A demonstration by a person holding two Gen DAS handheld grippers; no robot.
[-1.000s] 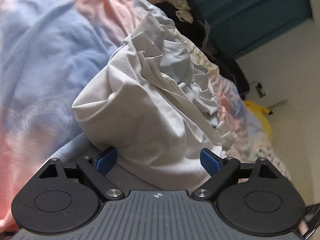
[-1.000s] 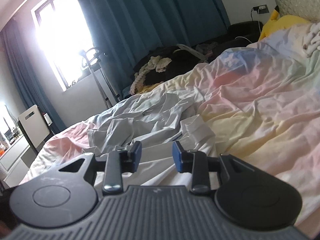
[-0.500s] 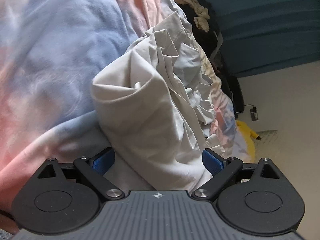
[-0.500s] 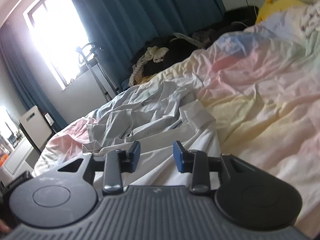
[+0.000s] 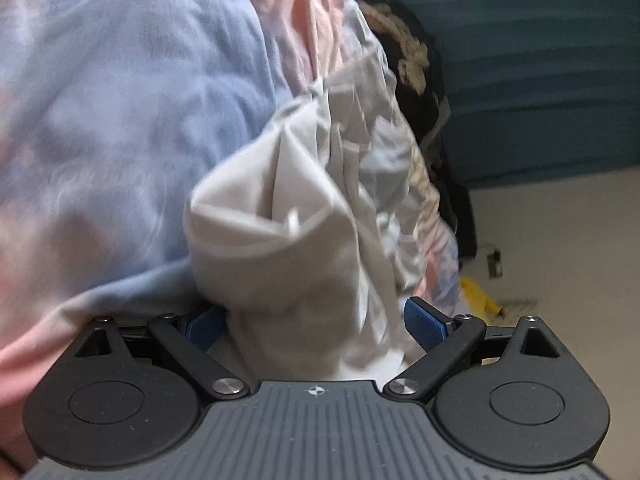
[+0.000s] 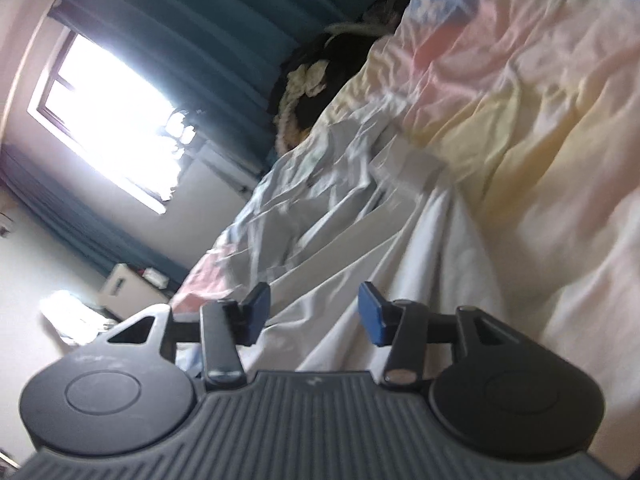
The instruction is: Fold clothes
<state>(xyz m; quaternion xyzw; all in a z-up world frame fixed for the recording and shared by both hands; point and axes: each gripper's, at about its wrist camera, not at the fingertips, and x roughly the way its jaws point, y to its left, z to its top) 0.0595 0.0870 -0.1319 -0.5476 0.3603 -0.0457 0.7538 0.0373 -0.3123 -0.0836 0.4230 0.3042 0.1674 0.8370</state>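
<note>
A crumpled pale grey-white garment [image 5: 320,216] lies on the pastel bedspread [image 5: 120,120]. A bunched fold of it rises between the blue pads [image 5: 424,322] of my left gripper [image 5: 314,322], which stands wide open around the cloth without pinching it. In the right wrist view the same garment [image 6: 344,216] stretches away over the bedspread [image 6: 540,100]. My right gripper [image 6: 314,314] is open just above a smooth white part of it, its fingers apart with the cloth showing between them. Both views are blurred.
Teal curtains [image 6: 208,20] and a bright window [image 6: 112,120] stand beyond the bed. A dark pile with a cream knitted item [image 6: 304,88] lies at the bed's far edge. Something yellow [image 5: 480,300] sits near the wall socket [image 5: 494,264].
The left gripper has pushed closer into the garment's fold, still open. The right gripper has rolled sharply so the room tilts, and its fingers stand slightly wider apart.
</note>
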